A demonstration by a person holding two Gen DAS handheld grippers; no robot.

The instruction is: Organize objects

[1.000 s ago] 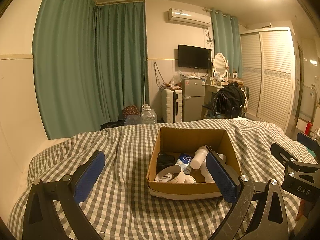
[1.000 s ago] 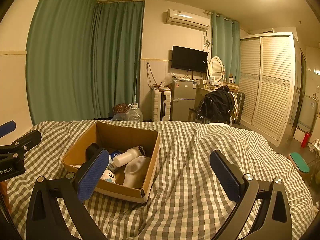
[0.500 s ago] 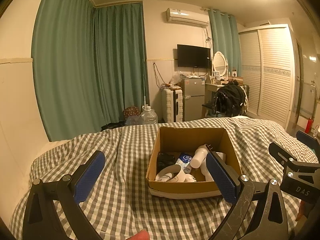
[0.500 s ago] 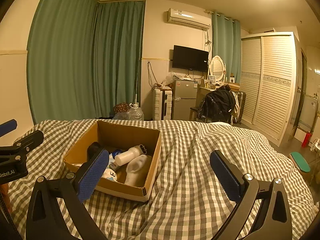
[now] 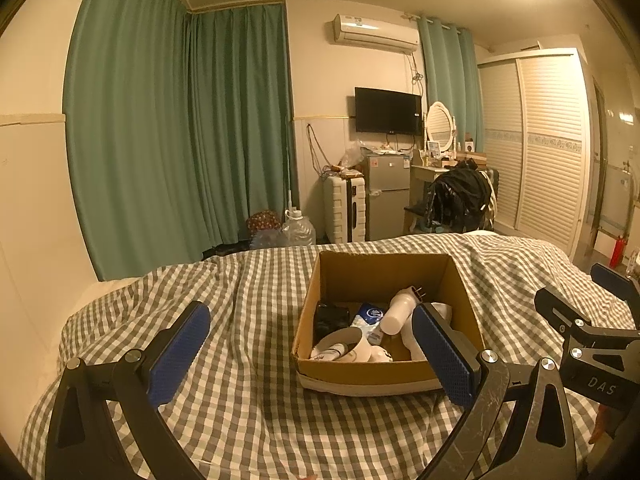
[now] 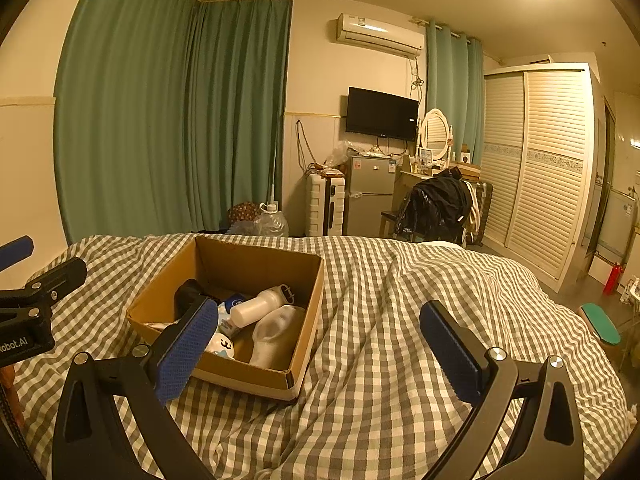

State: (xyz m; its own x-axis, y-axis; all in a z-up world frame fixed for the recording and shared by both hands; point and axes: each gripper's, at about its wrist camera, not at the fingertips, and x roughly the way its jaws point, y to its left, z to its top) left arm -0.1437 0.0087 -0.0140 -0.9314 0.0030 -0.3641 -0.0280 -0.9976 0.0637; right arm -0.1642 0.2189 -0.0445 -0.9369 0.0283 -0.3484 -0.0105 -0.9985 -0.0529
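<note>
A cardboard box (image 5: pixel 384 364) sits on the checked bed (image 5: pixel 248 400), centre-right in the left wrist view and centre-left in the right wrist view. The left gripper (image 5: pixel 310 350) and right gripper (image 6: pixel 320 352) both hover with jaws spread, holding nothing. Only the left view shows the white cup (image 5: pixel 347 345); only the right shows the sock (image 6: pixel 272 334) fully, beside the white bottle (image 6: pixel 258 307).
</note>
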